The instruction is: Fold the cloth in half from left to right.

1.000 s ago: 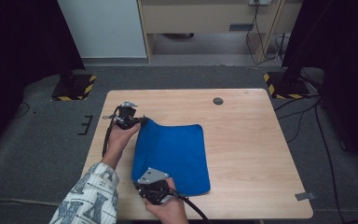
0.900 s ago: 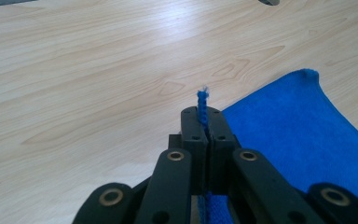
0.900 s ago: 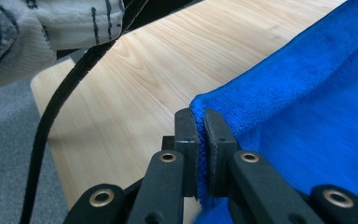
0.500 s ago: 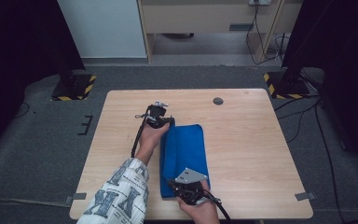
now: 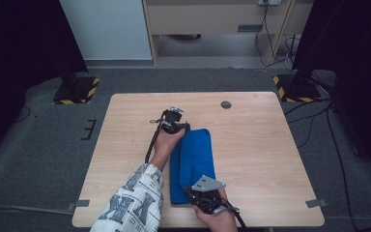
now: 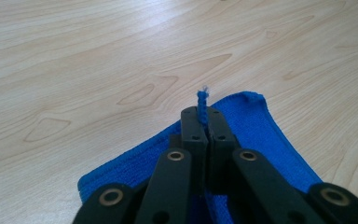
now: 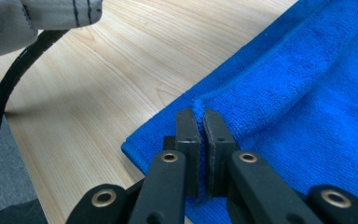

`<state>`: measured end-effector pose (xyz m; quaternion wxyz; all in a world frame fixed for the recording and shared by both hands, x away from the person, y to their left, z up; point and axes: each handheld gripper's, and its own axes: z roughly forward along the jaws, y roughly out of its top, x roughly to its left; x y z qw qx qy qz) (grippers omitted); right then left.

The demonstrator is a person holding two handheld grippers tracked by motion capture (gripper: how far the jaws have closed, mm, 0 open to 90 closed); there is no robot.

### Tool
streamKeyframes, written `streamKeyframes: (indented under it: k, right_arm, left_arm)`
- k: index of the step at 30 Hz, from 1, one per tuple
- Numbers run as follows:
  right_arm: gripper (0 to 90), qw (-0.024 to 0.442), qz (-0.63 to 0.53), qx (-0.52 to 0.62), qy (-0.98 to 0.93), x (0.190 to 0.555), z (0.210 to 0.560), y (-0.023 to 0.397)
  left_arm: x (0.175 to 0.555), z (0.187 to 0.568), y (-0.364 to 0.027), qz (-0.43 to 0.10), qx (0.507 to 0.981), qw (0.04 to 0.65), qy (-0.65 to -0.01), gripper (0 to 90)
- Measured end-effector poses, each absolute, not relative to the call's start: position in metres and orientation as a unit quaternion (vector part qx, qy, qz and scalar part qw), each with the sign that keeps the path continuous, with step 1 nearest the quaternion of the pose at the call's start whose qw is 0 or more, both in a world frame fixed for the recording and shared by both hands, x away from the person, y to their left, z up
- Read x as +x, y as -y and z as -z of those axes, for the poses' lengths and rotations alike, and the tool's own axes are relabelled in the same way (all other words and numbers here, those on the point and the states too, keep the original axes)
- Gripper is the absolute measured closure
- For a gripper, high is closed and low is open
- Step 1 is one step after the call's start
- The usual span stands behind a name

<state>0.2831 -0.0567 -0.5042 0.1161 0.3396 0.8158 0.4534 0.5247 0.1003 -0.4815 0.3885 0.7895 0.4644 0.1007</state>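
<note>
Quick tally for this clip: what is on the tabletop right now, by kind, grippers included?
Blue cloth: 1, folded lengthwise
Handheld grippers: 2, the left gripper and the right gripper, each with its fingers pinched on a cloth edge
Dark round disc in the table surface: 1
Total: 4

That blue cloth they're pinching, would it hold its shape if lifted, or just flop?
Probably flop: the blue terry cloth already lies folded over itself on the wooden table. It looks light, since the left hand-held gripper holds it by one thin pinched edge. Its looped pile likely grips rather than slips.
</note>
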Motion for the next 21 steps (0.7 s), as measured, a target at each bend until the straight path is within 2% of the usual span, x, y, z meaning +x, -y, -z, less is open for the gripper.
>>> streamKeyframes:
  k: [21]
  right_arm:
    - [85.9, 0.115, -0.456, 0.348, -0.811, 0.285, 0.506, 0.076]
  left_arm:
    - [0.519, 0.472, -0.085, -0.126, 0.798, 0.408, -0.425, 87.8]
